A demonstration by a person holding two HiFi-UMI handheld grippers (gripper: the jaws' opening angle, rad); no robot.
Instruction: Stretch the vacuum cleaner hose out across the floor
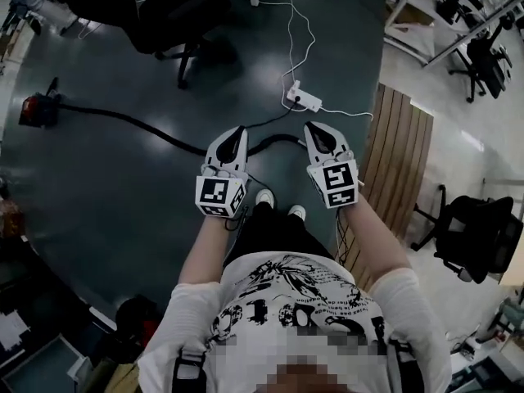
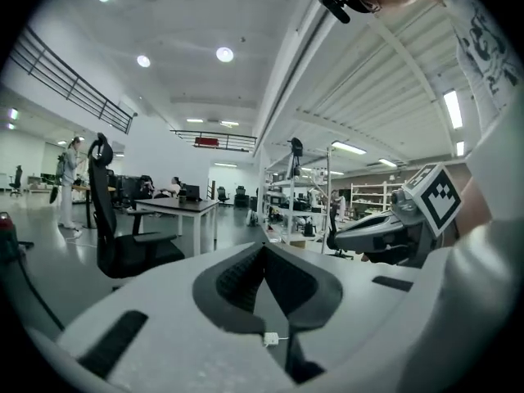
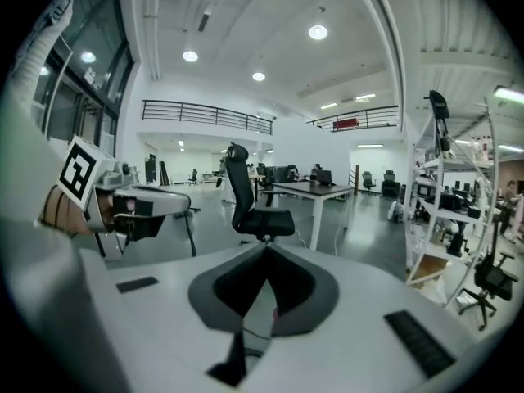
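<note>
- The vacuum cleaner hose (image 1: 147, 126) lies on the dark floor (image 1: 123, 203) as a thin black line. It runs from the red vacuum cleaner (image 1: 37, 109) at the left toward our white shoes (image 1: 264, 196).
- Part of it is hidden behind the left gripper (image 1: 237, 129). It reappears between the two grippers and curves toward the right gripper (image 1: 313, 126), where we cannot make out its end.
- Both grippers are held up side by side in front of us, well clear of the hose; neither touches it.
- The left gripper's (image 2: 264, 248) jaws are pressed together with nothing between them, and so are the right gripper's (image 3: 266, 252).
- A white power strip (image 1: 303, 98) with its white cable (image 1: 304, 31) sits just beyond the hose's curve.
- A black office chair (image 1: 176, 15) stands farther off, and a slatted wooden panel (image 1: 401, 162) borders the right. The widest bare floor lies left of us, below the hose.
</note>
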